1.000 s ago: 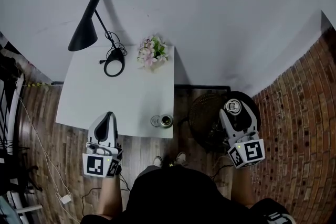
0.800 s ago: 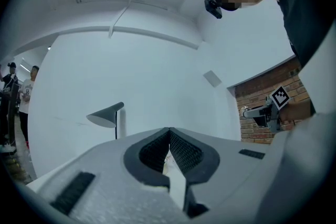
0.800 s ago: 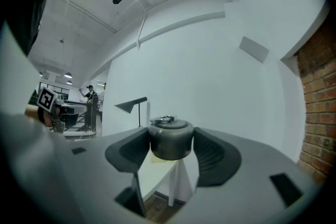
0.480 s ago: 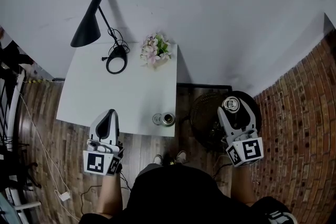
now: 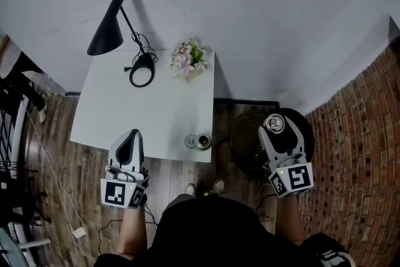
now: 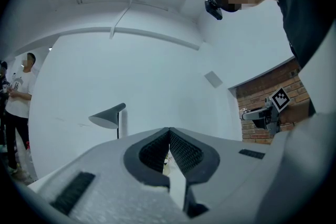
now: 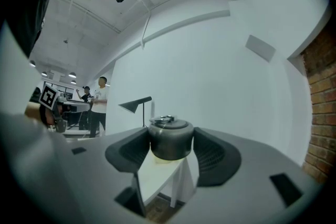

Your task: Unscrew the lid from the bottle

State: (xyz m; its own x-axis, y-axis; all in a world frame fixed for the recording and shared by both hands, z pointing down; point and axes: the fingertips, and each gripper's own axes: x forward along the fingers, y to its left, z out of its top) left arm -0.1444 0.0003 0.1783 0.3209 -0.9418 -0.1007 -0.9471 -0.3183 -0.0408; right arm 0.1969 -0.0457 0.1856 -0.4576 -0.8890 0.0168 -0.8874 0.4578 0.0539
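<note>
A metal bottle (image 5: 200, 141) stands open-topped near the front right corner of the white table (image 5: 150, 115), with a small round grey piece (image 5: 190, 142) beside it on the left. My right gripper (image 5: 275, 125) is off the table to the right, over the floor, shut on the dark metal lid (image 5: 275, 124). In the right gripper view the lid (image 7: 169, 139), with a ring on top, sits between both pads of that gripper (image 7: 170, 147). My left gripper (image 5: 131, 139) hovers at the table's front edge, shut and empty; its jaws (image 6: 169, 139) meet tip to tip.
A black desk lamp (image 5: 109, 28) and a small pot of flowers (image 5: 187, 59) stand at the table's back. A dark round wicker thing (image 5: 245, 141) sits on the wooden floor under my right gripper. A brick wall (image 5: 356, 153) runs along the right. People stand far off.
The head view has drifted, so the table sits slightly further right. Both grippers hold about the same places, the right one still gripping the lid.
</note>
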